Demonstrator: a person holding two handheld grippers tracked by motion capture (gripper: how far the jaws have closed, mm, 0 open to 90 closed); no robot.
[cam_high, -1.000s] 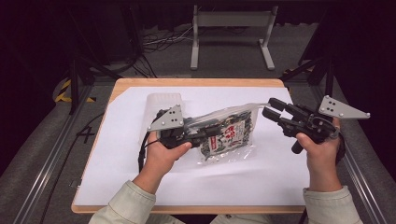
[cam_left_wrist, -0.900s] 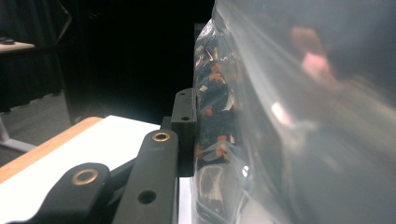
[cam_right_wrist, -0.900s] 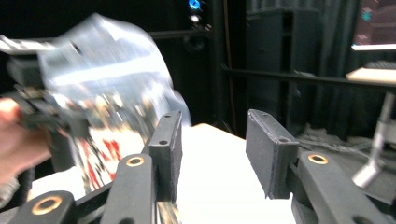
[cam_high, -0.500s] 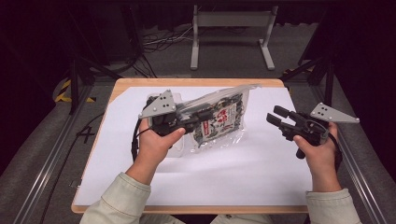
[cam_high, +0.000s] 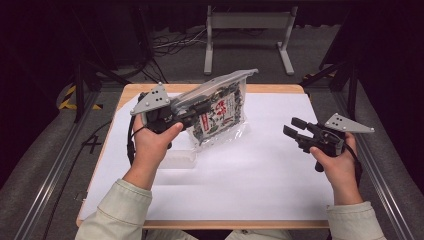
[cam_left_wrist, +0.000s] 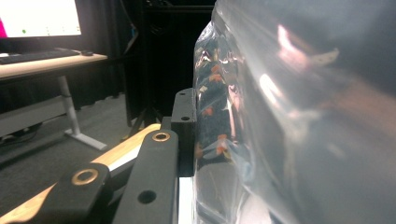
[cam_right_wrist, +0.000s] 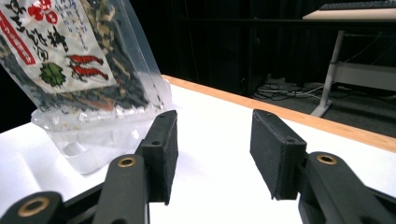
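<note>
sleeves (cam_high: 120, 205): pale beige | left gripper (cam_high: 197, 111): black, grey triangular plate, brass-coloured pivots, apparently rivets | cable (cam_high: 131, 142): black

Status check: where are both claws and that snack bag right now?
Left claw shut on snack bag, bag lifted and tilted. Right claw empty, jaws just opening, apart from the bag. White mat unobstructed.

Left hand-held gripper (cam_high: 200, 111) clamped; right hand-held gripper (cam_high: 292, 127) opening.
</note>
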